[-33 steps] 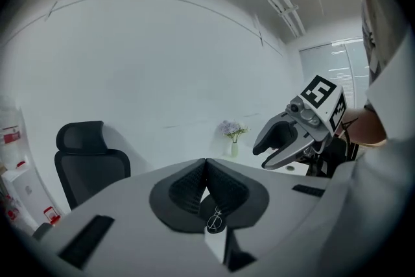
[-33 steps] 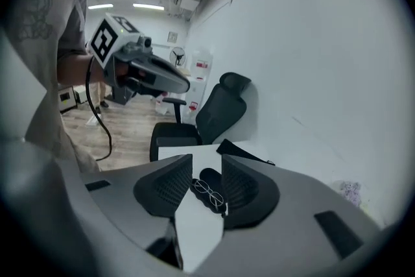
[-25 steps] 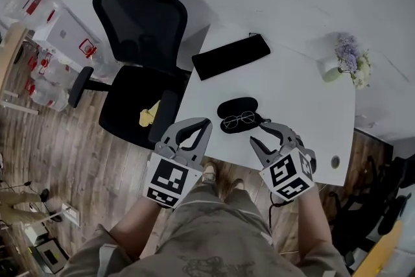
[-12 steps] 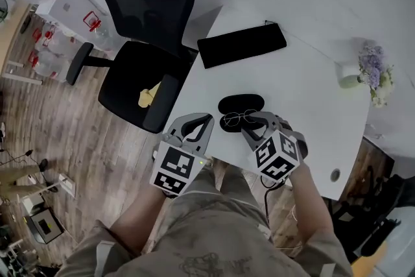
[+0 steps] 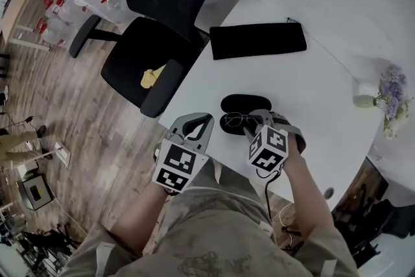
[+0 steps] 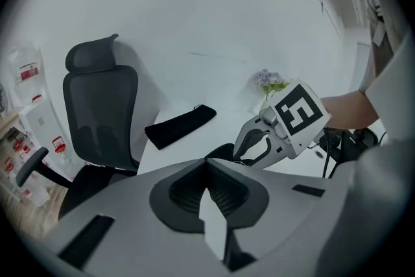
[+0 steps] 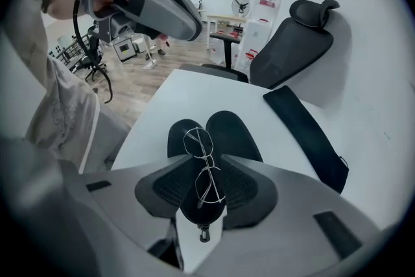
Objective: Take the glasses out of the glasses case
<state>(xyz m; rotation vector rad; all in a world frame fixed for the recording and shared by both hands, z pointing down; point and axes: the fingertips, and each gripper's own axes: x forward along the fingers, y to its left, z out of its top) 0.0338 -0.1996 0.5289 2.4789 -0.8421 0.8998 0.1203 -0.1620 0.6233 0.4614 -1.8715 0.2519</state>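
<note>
An open black glasses case point(image 5: 245, 102) point(image 7: 230, 130) lies near the front edge of the white table point(image 5: 311, 94). Thin wire-framed glasses point(image 5: 235, 119) point(image 7: 206, 156) rest on its nearer half. My right gripper point(image 5: 253, 123) point(image 7: 207, 168) points steeply down over them. Its jaws stand open on either side of one lens and the case half beneath, and the pads do not press on the frame. My left gripper point(image 5: 206, 119) point(image 6: 207, 162) hangs at the table's front edge, left of the case, with its fingertips together and nothing in them.
A long black pouch point(image 5: 258, 41) point(image 7: 308, 133) lies farther back on the table. A black office chair point(image 5: 155, 42) stands at the table's left side on a wooden floor. A small vase of flowers point(image 5: 389, 91) sits at the far right.
Both grippers have come down toward the table. The right one has swung left from beside the case to straddle the glasses. The left one stays shut.
</note>
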